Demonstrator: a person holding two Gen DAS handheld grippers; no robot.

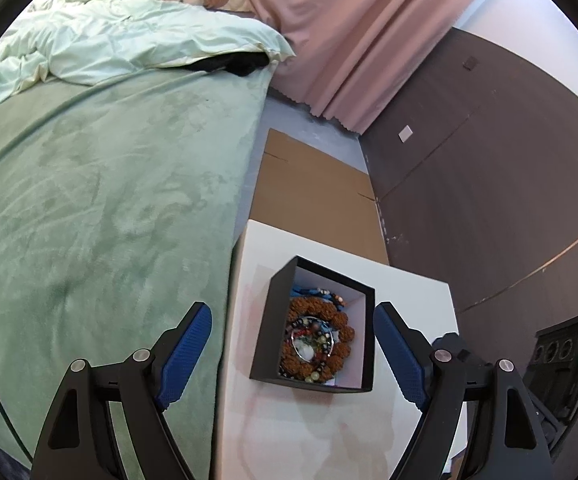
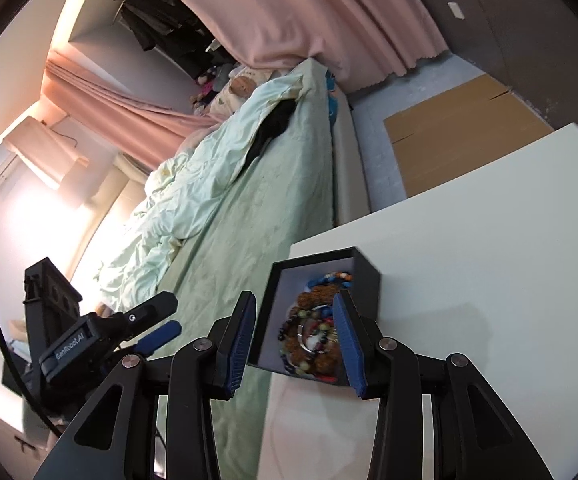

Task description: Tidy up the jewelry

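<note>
A black box [image 1: 269, 320] with a white inside stands on a white table [image 1: 329, 432]. It holds a brown beaded bracelet [image 1: 343, 332], a silver ring and several coloured bead strings. My left gripper [image 1: 293, 352] is open and empty, held above the box with a blue pad on each side. In the right wrist view the same box [image 2: 365, 268] sits at the table's corner. My right gripper [image 2: 295, 340] is open and empty above the box, its fingers either side of the jewelry [image 2: 309, 336]. The left gripper [image 2: 157, 320] shows at the lower left.
A bed with a green blanket [image 1: 109, 220] and a pale duvet [image 1: 129, 40] lies left of the table [image 2: 489, 260]. Flat cardboard [image 1: 309, 192] lies on the floor beyond the table. Pink curtains [image 1: 349, 40] and a dark wall panel [image 1: 489, 160] stand behind.
</note>
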